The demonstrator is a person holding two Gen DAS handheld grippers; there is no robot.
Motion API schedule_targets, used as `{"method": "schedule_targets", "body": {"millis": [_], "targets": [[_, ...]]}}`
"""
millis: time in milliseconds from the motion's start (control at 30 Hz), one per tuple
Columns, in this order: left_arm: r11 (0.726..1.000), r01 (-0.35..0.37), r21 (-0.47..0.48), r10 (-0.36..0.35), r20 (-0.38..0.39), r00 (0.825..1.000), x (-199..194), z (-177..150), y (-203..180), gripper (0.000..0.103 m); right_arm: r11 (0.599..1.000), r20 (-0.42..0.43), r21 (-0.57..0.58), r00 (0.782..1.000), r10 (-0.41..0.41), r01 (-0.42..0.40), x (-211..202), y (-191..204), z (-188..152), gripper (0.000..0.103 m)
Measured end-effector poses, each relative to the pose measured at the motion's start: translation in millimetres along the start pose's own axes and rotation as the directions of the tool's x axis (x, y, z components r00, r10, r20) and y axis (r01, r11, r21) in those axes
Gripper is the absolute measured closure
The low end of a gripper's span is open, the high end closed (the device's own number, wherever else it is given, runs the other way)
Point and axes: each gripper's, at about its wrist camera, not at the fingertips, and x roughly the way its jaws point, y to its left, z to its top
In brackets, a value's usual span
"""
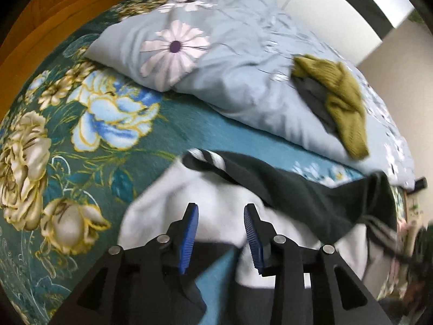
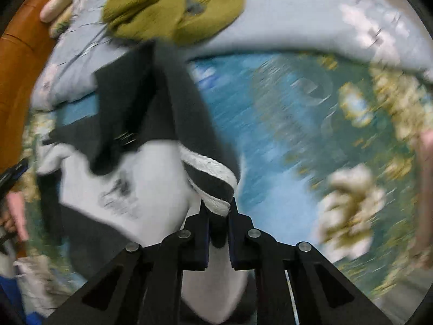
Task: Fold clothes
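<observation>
A white and dark grey garment lies bunched on the teal floral bedspread. Its dark sleeve with a white-striped cuff is draped across the white body. My left gripper is open, its blue pads just above the white cloth, holding nothing. In the right wrist view my right gripper is shut on the garment's striped cuff, with the white body hanging to the left. The right view is blurred by motion.
A pale blue flowered duvet is heaped at the back of the bed. An olive knitted sweater and a grey garment lie on it; the sweater also shows in the right wrist view. A wooden headboard is at left.
</observation>
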Motion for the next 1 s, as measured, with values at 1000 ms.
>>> {"method": "schedule_targets", "body": {"millis": [1000], "targets": [[0.846,0.362,-0.391,-0.458,-0.183,0.87,141.2,12.4,-142.4,0.088,0.931,0.184,0.35,0.982,0.043,-0.106,-32.1,-128.2,-44.1,0.075]]}}
